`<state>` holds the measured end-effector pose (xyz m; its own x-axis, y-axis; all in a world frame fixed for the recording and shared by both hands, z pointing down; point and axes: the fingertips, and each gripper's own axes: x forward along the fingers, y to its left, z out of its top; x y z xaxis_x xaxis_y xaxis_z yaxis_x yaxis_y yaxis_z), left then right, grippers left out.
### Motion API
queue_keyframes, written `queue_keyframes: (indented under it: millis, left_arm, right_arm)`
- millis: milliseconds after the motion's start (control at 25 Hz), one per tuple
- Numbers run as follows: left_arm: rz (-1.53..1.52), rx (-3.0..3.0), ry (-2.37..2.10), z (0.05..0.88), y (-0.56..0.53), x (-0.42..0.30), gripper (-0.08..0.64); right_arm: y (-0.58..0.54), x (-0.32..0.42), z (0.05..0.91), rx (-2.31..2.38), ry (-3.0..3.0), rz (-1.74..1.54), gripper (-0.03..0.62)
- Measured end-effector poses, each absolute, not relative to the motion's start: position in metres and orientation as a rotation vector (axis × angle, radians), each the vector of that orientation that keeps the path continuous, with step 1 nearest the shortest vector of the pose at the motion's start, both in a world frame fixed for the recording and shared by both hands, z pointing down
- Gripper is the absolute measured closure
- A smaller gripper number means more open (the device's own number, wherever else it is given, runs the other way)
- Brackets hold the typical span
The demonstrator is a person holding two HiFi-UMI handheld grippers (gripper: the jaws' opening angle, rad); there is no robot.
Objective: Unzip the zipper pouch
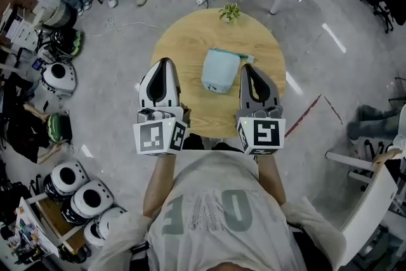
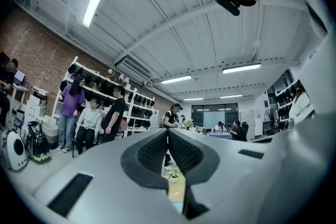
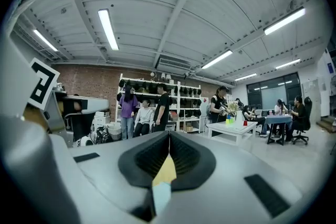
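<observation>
Two grippers are hovering side by side over the near half of a round wooden counter (image 1: 184, 41), each pointing away from the person toward the far edge. Between their tips, a pale blue zipper pouch (image 1: 217, 73) is lying near the middle of the counter. Its long axis is running from the near edge toward the far edge, leaning a little to the right as it goes. Its darker teal zipper edge (image 1: 231, 54) is facing the far edge, and one end is sticking out past the pouch's far right corner. A small potted plant (image 1: 229, 11) is standing at the far edge, well apart from the pouch.

The left gripper (image 1: 165, 63) is sitting over the left edge of the counter, apart from the pouch. In the left gripper view its jaws are pressing together, ribbed pad against ribbed pad, and are gripping nothing (image 2: 168, 131). Only a sliver of counter and the plant is showing through the gap below the pads.

The right gripper (image 1: 246, 66) is pointing along the pouch's right side, with its tip just beside the far right corner. From above I cannot tell whether it is touching the fabric. In the right gripper view its jaws are also meeting fully and holding nothing (image 3: 169, 137). A wedge of wood and pale blue is showing beneath them.
</observation>
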<state>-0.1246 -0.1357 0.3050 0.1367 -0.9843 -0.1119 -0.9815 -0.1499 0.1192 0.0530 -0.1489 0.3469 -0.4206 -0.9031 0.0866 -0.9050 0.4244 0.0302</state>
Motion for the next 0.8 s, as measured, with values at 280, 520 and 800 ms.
queue_keyframes:
  millis: [280,520,800]
  left_arm:
    - [-0.244,2.347,-2.018,0.313,-0.161,-0.137,0.531]
    - [-0.228,2.412,-1.884,0.320,-0.182,-0.131,0.523]
    - [-0.231,2.412,-1.652,0.349,-0.223,-0.116,0.370]
  right_arm:
    - [-0.169,0.043,0.353,1.662,-2.553,0.046,0.563]
    - [-0.177,0.036,0.354,1.698,-2.524,0.052,0.563]
    - [-0.185,0.050,0.363,1.754,-2.443,0.072,0.563]
